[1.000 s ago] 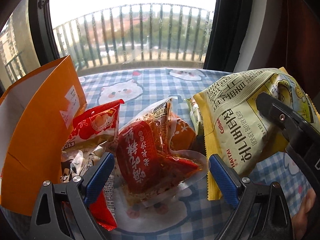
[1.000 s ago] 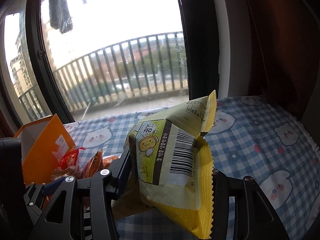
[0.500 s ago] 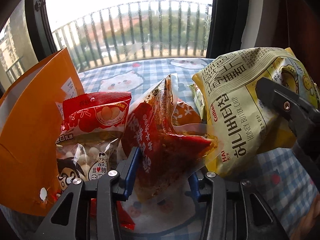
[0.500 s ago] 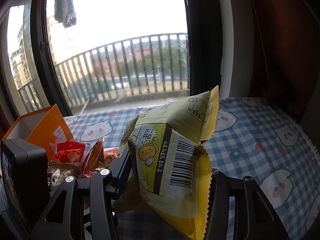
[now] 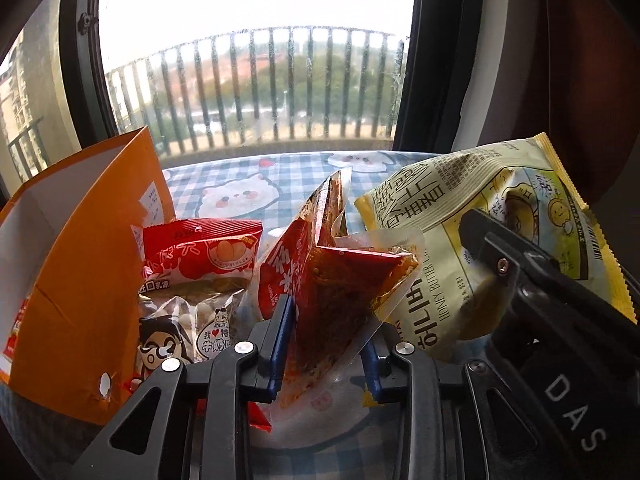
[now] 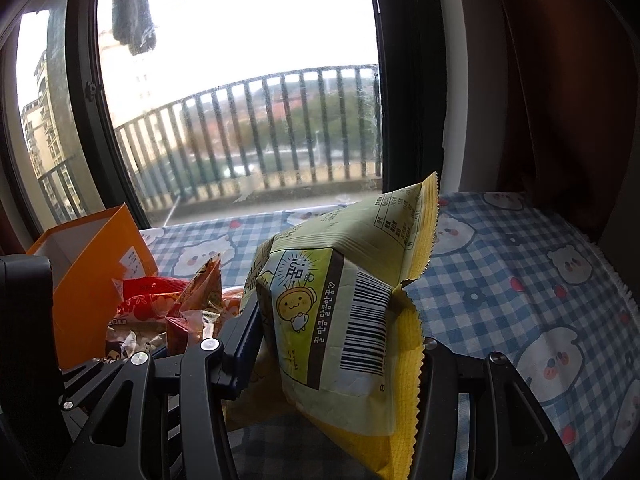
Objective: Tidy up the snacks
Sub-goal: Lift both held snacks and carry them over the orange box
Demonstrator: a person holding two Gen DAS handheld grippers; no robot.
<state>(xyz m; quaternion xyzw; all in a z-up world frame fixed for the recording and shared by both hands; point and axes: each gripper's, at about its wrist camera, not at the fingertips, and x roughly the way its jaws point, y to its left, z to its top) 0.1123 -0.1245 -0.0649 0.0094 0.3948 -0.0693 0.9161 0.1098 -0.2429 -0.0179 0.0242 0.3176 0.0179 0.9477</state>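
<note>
My left gripper (image 5: 326,340) is shut on a red clear-edged snack pouch (image 5: 332,280) and holds it up off the table. My right gripper (image 6: 336,344) is shut on a yellow honey butter chip bag (image 6: 344,308), lifted above the table; the bag also shows in the left wrist view (image 5: 480,236), with the right gripper's finger across it. An open orange box (image 5: 80,264) stands at the left, and it also shows in the right wrist view (image 6: 88,264). A red milk-candy bag (image 5: 196,280) leans against the box.
The table has a blue checked cloth with bear prints (image 6: 520,264). A window with a railing (image 5: 260,88) runs behind it. A dark curtain (image 6: 560,80) hangs at the right.
My left gripper closed on the red pouch and raised it off the table. The right gripper kept its hold on the yellow bag and rose slightly.
</note>
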